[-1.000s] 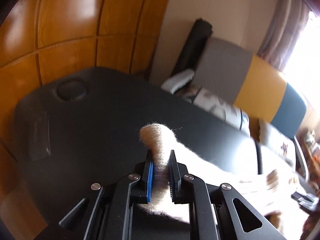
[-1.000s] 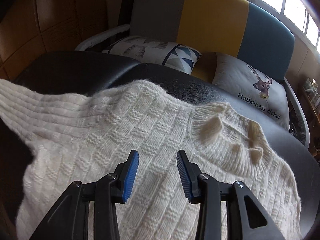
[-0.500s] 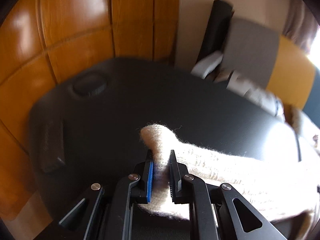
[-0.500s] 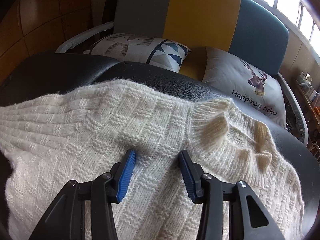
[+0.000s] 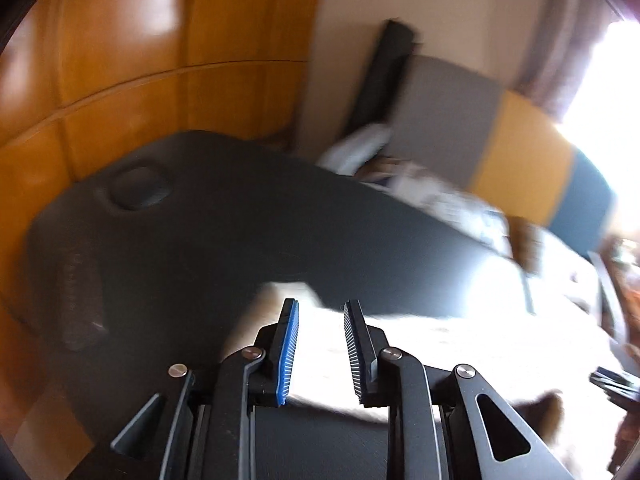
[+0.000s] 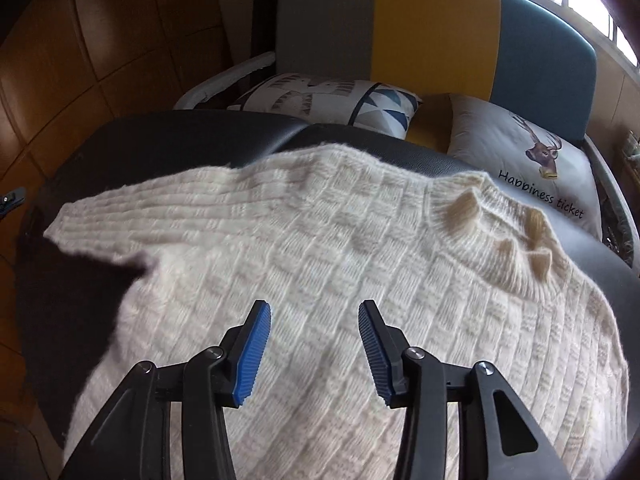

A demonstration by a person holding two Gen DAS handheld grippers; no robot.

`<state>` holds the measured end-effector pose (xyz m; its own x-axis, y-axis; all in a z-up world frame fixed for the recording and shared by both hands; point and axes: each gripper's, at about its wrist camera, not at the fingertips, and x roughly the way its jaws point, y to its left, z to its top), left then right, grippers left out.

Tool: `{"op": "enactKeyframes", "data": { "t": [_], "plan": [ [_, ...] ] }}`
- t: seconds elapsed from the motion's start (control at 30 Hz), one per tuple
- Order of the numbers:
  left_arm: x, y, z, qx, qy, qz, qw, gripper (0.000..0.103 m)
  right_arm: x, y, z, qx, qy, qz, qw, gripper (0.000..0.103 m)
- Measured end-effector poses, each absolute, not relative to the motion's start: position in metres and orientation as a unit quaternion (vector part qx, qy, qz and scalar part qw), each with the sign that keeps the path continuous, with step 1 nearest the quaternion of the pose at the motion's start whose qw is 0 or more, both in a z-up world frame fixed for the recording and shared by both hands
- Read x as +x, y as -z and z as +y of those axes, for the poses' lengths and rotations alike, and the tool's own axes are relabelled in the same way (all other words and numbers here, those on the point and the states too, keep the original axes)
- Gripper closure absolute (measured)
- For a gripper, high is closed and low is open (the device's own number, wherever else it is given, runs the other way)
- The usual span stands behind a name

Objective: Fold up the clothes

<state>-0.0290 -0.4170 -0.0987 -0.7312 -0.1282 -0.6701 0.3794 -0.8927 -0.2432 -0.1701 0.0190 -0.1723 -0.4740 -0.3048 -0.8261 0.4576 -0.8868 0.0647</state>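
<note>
A cream knitted sweater (image 6: pixel 320 232) lies spread on a black padded table (image 6: pixel 180 136), collar to the right and one sleeve (image 6: pixel 160 208) stretched flat to the left. My right gripper (image 6: pixel 314 306) hovers open over the sweater's body with nothing between its pads. The left wrist view is blurred. In it my left gripper (image 5: pixel 320 304) has its jaws opening. The sleeve's cuff (image 5: pixel 288 292) lies on the table (image 5: pixel 220 240) under and just beyond the fingertips, and the pads stand apart from it.
A sofa (image 6: pixel 432 28) with a grey, yellow and blue back stands behind the table and carries two printed cushions (image 6: pixel 332 100). Wood-panelled wall (image 5: pixel 120 60) runs along the left. The table's far left end has a round recess (image 5: pixel 138 188).
My left gripper was shut on the raised cuff; now its jaws are apart and the cuff lies flat on the table. The sleeve has been drawn out leftward. My right gripper's jaws widened slightly.
</note>
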Motion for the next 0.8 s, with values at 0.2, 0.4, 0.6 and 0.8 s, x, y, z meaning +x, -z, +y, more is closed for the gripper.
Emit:
{"op": "enactKeyframes", "data": {
  "t": [0.2, 0.4, 0.6, 0.8],
  "plan": [
    [-0.061, 0.135, -0.3, 0.399, 0.89, 0.208, -0.074, 0.079, -0.145, 0.191, 0.025, 0.474, 0.85, 0.082, 0.215, 0.057],
    [-0.101, 0.171, -0.211, 0.464, 0.835, 0.245, -0.169, 0.079, -0.147, 0.195, 0.035, 0.467, 0.852, 0.081, 0.221, 0.056],
    [-0.111, 0.175, -0.179, 0.475, 0.809, 0.283, -0.199, 0.08, -0.147, 0.199, 0.039, 0.446, 0.86, 0.082, 0.235, 0.055],
    [-0.127, 0.178, -0.17, 0.489, 0.846, 0.174, -0.125, 0.098, -0.151, 0.204, 0.038, 0.434, 0.874, 0.096, 0.196, 0.054]
  ]
}}
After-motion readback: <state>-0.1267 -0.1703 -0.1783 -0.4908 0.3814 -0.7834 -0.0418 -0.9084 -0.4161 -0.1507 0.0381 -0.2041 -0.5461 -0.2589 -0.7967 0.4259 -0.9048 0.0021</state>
